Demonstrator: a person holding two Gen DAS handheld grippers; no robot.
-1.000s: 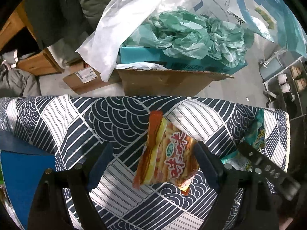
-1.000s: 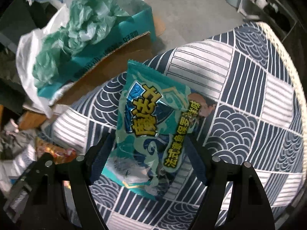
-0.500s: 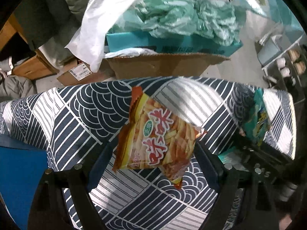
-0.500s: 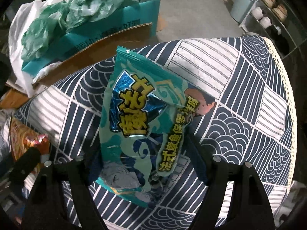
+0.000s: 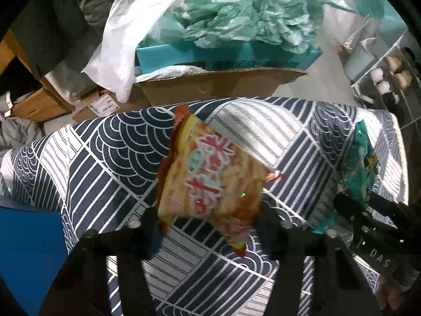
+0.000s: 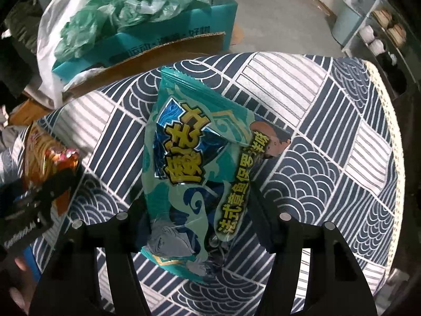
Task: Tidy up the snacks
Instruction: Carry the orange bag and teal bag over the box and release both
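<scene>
My left gripper [image 5: 208, 226] is shut on an orange snack bag [image 5: 210, 181] with red characters and holds it above the blue-and-white patterned tablecloth [image 5: 110, 152]. My right gripper [image 6: 197, 218] is shut on a teal snack bag [image 6: 194, 163] with yellow characters, also above the cloth [image 6: 329, 121]. In the left wrist view the teal bag [image 5: 364, 168] and the right gripper show at the right edge. In the right wrist view the orange bag [image 6: 50, 158] and the left gripper show at the left edge.
Beyond the table's far edge stands a cardboard box [image 5: 218, 85] with a teal box and crumpled green plastic [image 5: 247, 21] and a white bag [image 5: 126, 34]. A blue object [image 5: 26, 242] lies at the left. A shelf with shoes [image 6: 381, 23] stands at the far right.
Both grippers have lifted their bags and drawn back a little from the far edge. The orange bag has swung and tilted in the left gripper.
</scene>
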